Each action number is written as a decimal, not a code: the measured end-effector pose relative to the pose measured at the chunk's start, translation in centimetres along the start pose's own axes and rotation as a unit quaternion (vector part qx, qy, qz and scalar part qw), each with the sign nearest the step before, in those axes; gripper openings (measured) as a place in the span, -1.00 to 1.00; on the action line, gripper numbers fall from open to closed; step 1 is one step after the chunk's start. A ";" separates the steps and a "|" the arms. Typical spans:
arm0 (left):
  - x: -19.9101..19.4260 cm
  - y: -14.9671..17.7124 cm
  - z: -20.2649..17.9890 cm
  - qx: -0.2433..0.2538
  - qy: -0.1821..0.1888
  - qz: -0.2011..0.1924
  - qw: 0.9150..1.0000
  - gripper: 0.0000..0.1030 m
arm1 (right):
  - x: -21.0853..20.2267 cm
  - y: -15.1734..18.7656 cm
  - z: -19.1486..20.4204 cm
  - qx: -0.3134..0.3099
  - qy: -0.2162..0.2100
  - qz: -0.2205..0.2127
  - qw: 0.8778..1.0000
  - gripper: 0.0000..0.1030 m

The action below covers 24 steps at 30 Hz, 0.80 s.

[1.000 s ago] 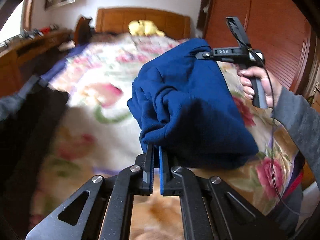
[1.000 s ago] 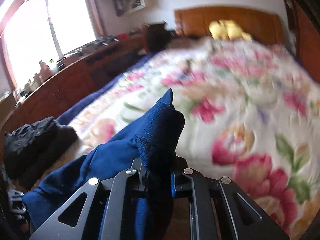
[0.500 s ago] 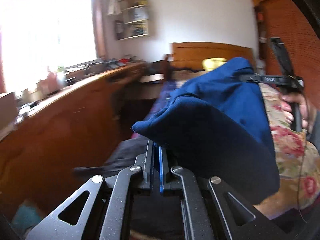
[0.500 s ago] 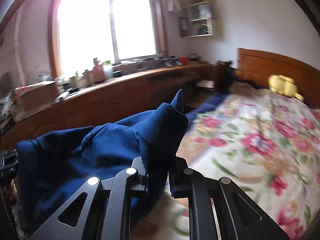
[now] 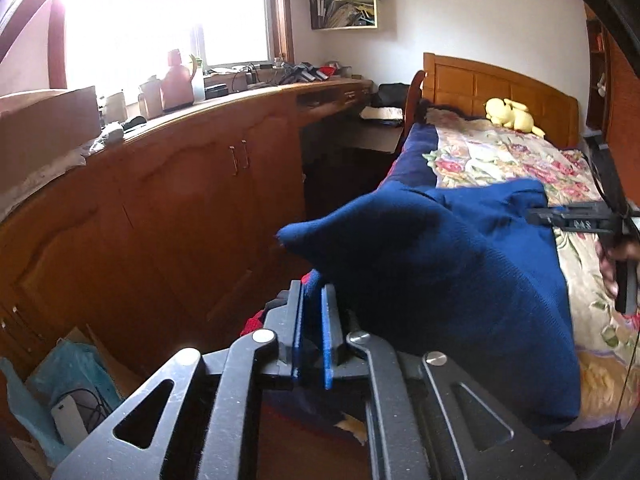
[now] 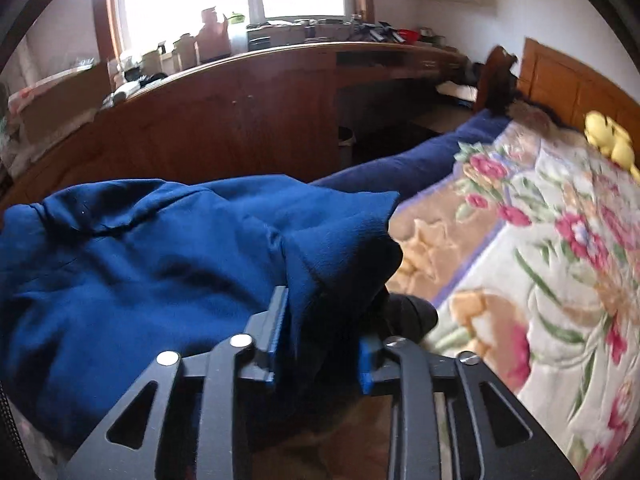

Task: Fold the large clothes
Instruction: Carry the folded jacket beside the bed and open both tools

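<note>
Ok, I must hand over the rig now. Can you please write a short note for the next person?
Left gripper: jaws have just been opening and stand slightly apart, with an edge of the blue garment at the tips; grip uncertain.
Right gripper: jaws have just been opening and are wide, with a bunch of the garment loose between them.
Garment: a folded bundle at the edge of the bed, on the side towards the wooden cabinet.
Done: the folding seems finished.
Left: finish releasing, pull both grippers clear, check that the bundle lies steady.
</note>
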<state>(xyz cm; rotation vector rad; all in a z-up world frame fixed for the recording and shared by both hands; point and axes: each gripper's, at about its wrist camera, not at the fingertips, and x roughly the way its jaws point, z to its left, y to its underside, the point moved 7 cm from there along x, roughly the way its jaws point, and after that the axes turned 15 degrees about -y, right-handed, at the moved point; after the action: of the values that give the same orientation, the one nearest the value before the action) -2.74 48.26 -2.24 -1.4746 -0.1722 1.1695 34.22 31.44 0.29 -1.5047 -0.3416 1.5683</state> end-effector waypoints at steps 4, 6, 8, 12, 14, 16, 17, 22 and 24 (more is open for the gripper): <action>-2.3 -0.5 0.5 -0.007 -0.010 -0.010 1.000 -0.53 | -4.0 2.0 0.6 -0.004 0.011 -0.009 1.000 0.00; -4.2 -1.1 0.1 0.000 -0.010 -0.027 1.000 -0.40 | -6.6 3.0 0.6 -0.012 0.015 -0.021 1.000 0.11; -5.6 -1.8 -1.1 0.014 -0.013 -0.045 0.999 -0.38 | -10.4 4.7 0.7 -0.016 0.021 -0.038 0.999 0.21; -9.0 -2.5 -5.2 0.032 0.012 -0.073 0.997 -0.37 | -17.1 9.0 1.4 -0.016 0.057 -0.075 0.995 0.43; -10.7 -2.8 -8.2 0.041 0.036 -0.084 0.995 -0.37 | -20.4 11.0 1.1 -0.010 0.083 -0.095 0.992 0.49; -11.7 -2.7 -11.0 0.049 0.064 -0.090 0.993 -0.37 | -23.7 13.1 0.5 0.005 0.103 -0.116 0.988 0.51; -12.6 -2.5 -13.2 0.053 0.086 -0.092 0.991 -0.37 | -25.2 14.4 0.1 0.017 0.111 -0.125 0.986 0.51; -15.6 -1.1 -22.4 0.086 0.160 -0.095 0.979 -0.37 | -32.0 20.6 -0.5 0.048 0.169 -0.152 0.973 0.52; -16.9 -0.6 -25.3 0.093 0.182 -0.098 0.974 -0.37 | -34.3 22.9 -0.6 0.061 0.193 -0.158 0.967 0.52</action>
<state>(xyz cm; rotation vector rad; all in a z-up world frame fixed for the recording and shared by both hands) 7.60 20.04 2.66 -1.4419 0.0432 0.7202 20.13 -6.96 5.79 -1.5334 -0.2416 1.0034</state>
